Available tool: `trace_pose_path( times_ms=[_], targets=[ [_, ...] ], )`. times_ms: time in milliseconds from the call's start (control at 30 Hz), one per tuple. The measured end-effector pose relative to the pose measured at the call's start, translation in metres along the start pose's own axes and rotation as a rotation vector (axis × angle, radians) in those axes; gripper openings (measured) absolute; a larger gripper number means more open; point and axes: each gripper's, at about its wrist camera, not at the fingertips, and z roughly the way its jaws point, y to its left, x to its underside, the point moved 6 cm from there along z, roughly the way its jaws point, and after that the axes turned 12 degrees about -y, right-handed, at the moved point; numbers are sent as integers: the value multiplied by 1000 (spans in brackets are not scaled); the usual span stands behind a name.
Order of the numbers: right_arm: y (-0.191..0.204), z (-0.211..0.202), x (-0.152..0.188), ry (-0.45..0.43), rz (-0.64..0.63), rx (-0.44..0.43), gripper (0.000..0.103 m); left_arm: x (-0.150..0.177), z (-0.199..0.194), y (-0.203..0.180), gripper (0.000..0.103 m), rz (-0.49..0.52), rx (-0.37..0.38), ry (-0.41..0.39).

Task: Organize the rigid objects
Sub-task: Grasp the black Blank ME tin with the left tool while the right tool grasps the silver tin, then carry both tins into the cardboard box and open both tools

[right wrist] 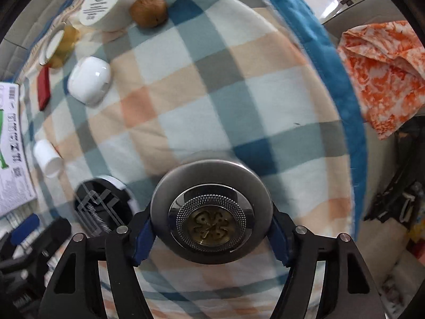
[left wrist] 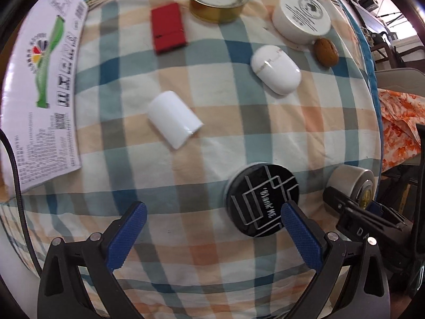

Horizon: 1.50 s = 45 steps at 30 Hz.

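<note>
Several small objects lie on a checked cloth (left wrist: 212,122). My left gripper (left wrist: 213,207) is open just above the cloth, and its right finger (left wrist: 300,236) overlaps the edge of a black round tin (left wrist: 261,202). Nothing sits between the pads. My right gripper (right wrist: 211,239) points down with its blue pads against both sides of a grey round metal-faced object (right wrist: 211,210), which stands on the cloth. Farther off lie a white cylinder (left wrist: 174,118), a white oval case (left wrist: 276,69), a red flat box (left wrist: 168,28), a gold tin (left wrist: 217,0), a white jar (left wrist: 302,17) and a brown nut (left wrist: 326,51).
A printed white carton (left wrist: 39,79) borders the cloth on the left. A blue edge (right wrist: 326,61) runs along the cloth's right side, and past it lies an orange patterned cloth (right wrist: 385,74). A black cable (left wrist: 16,164) hangs at the far left.
</note>
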Motion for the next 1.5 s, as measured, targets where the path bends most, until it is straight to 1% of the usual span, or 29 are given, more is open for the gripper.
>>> trace_pose_path(
  times_ms=[67, 167, 233, 267, 300, 333, 467, 500, 533, 667, 733, 767, 867, 900, 933, 1100, 1133, 1233, 1300, 1400, 1500],
  targets=[
    [-15, 4, 7, 20, 5, 14, 73, 2, 14, -14, 103, 20, 16, 30],
    [-26, 5, 11, 45, 46, -26, 74, 8, 34, -32, 103, 58, 5, 80],
    [-29, 2, 11, 51, 61, -34, 74, 10, 46, -40, 100, 76, -4, 91],
    [-30, -2, 9, 54, 64, -26, 75, 10, 50, -42, 91, 76, -7, 89],
    [-30, -1, 9, 58, 72, -34, 75, 10, 53, -44, 79, 77, 1, 89],
    [-30, 1, 9, 63, 76, -37, 75, 11, 56, -45, 76, 80, 2, 89],
    [-37, 13, 2, 74, 89, -39, 74, 16, 61, -50, 76, 148, -39, 83],
    [-36, 16, 0, 76, 94, -37, 74, 10, 54, -49, 83, 163, -43, 88],
    [-34, 19, -1, 78, 97, -34, 74, 11, 55, -52, 83, 176, -51, 94],
    [-38, 28, -4, 81, 124, -39, 74, 11, 54, -54, 81, 170, -65, 89],
    [-38, 29, -4, 82, 121, -30, 73, 12, 54, -57, 77, 184, -71, 72],
    [-38, 29, -3, 81, 113, -21, 73, 9, 62, -59, 74, 189, -74, 62],
    [-40, 32, -4, 81, 94, -11, 73, 14, 56, -54, 74, 186, -56, 55],
    [-27, 21, 5, 80, 92, -12, 73, 15, 54, -50, 74, 182, -59, 46],
    [-26, 19, 7, 78, 86, -17, 73, 18, 52, -41, 74, 176, -57, 39],
    [-19, 9, 18, 71, 53, -22, 73, 28, 31, -21, 74, 139, -45, -7],
    [-16, 7, 20, 71, 47, -25, 72, 24, 27, -32, 74, 129, -45, -15],
    [-4, -6, 27, 60, 29, -36, 72, 25, 12, -18, 74, 85, -23, -45],
    [7, -17, 30, 43, 4, -44, 72, 30, -7, -3, 74, 57, 0, -70],
    [31, -40, 35, 12, -44, -70, 72, 30, -36, 9, 74, 29, 32, -115],
    [58, -68, 35, -24, -90, -100, 72, 19, -78, 28, 74, 6, 63, -172]
  ],
)
